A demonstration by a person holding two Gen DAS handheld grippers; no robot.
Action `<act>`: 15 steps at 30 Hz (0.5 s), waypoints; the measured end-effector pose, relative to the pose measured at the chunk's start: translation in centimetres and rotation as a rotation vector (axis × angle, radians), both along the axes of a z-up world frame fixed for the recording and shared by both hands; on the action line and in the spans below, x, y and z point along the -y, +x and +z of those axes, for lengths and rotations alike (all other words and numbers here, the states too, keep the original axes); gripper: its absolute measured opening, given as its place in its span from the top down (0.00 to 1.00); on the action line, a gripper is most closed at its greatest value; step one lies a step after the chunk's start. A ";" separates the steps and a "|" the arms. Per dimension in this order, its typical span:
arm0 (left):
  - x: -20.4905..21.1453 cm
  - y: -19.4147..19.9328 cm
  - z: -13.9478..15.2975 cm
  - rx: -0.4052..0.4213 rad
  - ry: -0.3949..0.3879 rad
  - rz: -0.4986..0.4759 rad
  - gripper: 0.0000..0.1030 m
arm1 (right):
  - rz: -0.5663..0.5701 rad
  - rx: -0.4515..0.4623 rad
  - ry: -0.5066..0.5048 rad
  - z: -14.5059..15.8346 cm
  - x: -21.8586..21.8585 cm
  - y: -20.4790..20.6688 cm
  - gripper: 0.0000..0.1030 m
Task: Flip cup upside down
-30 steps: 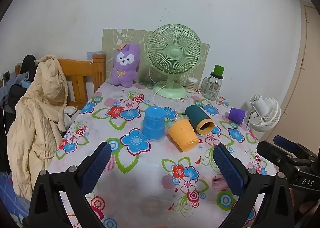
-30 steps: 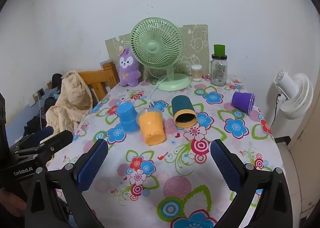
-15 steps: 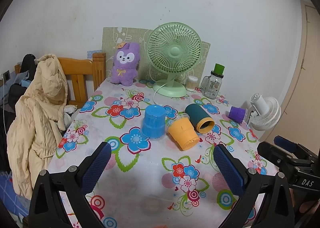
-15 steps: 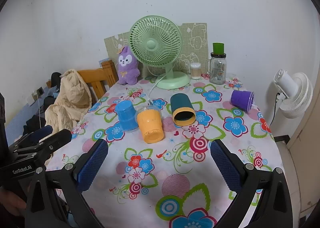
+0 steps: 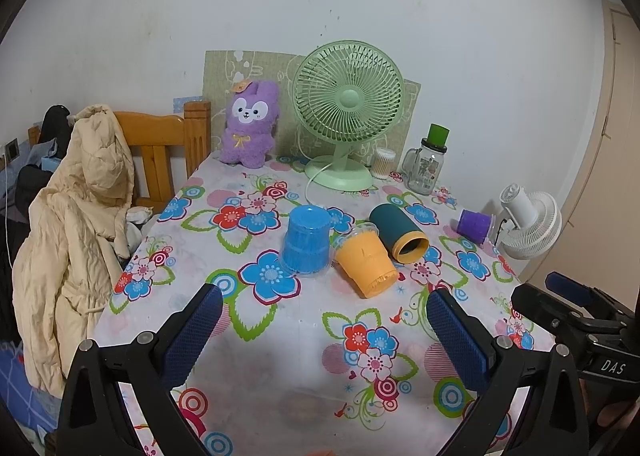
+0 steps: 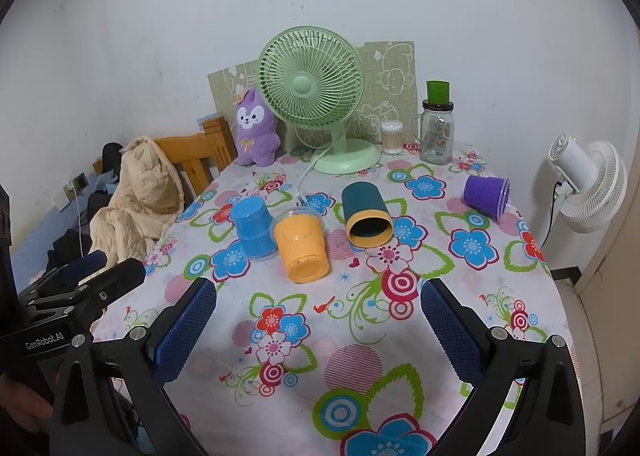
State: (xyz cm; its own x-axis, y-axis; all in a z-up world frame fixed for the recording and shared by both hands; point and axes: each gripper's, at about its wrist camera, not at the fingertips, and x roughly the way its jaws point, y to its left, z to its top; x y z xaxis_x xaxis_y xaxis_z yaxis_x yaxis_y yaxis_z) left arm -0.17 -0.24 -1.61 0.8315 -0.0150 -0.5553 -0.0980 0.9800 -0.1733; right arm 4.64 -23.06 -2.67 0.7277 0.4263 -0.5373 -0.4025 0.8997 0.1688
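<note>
Cups: blue cup [image 5: 307,242] stands mouth-down mid-bench; orange cup [image 5: 366,264] lies tilted just beside it on the right, touching or nearly so; teal cup [image 5: 398,233] lies on its side, open mouth toward the camera; purple cup [image 5: 475,225] lies on its side near the right edge
Bench [image 5: 280,340]: covered by a floral cloth
Left gripper [image 5: 323,330]: fingers released, spread wide, holding nothing, over the near part of the bench
Right gripper [image 6: 318,326]: fingers released, wide apart, empty, short of the cups
Background: green fan [image 6: 311,80] and purple plush [image 6: 256,134] at the far edge
</note>
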 end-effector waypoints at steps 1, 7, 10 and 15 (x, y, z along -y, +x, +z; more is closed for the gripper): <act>0.0 0.1 0.0 -0.001 -0.001 0.000 0.00 | 0.000 0.000 0.000 0.0 0.0 0.0 0.00; 0.0 0.1 -0.1 -0.002 -0.003 0.000 0.00 | 0.001 0.001 0.000 0.0 0.0 0.0 0.00; 0.0 0.2 -0.1 -0.004 -0.001 0.000 0.00 | 0.000 -0.001 0.000 0.0 0.0 0.1 0.00; 0.0 0.2 -0.2 -0.004 -0.001 0.000 0.00 | 0.002 -0.004 0.000 -0.1 -0.1 0.1 0.00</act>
